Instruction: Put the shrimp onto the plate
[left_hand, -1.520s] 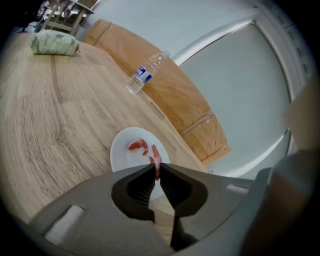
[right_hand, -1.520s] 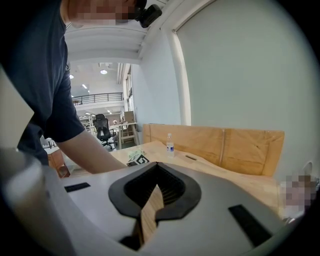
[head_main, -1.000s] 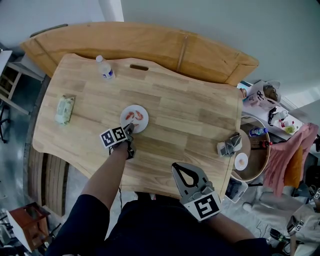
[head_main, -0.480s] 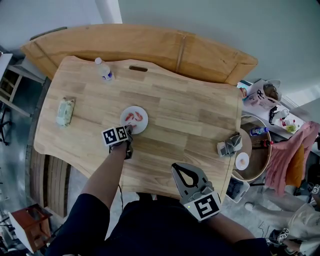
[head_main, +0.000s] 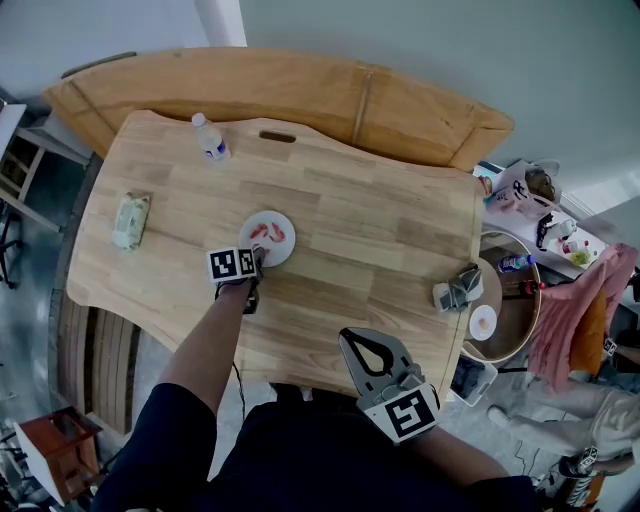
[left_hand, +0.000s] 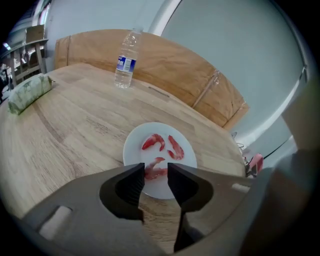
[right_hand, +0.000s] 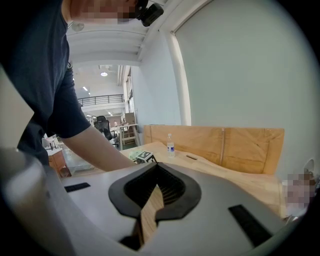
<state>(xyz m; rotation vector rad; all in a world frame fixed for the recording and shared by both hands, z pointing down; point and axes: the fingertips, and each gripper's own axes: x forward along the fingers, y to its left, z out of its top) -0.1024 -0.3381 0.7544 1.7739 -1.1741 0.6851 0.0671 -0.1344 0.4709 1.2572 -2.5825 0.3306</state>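
Left gripper (head_main: 257, 258) over plate (left_hand: 134, 150), fingers (left_hand: 131, 182) opening, letting shrimp (left_hand: 156, 172) lie there; right gripper (head_main: 347, 338) idle, fingers pressed together, empty.

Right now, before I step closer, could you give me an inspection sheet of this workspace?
Surface: light wooden table, mostly bare.
Job's things: round white plate holding red shrimp pieces.
Clutter: clear plastic water bottle, green soft packet.
Grippers: left gripper over plate's near edge, jaws opening, gripping nothing; right gripper shut, empty, off the table's near edge.
Cables: nothing seen on table.
Surroundings: wooden board behind table, cluttered round side table, pink cloth.
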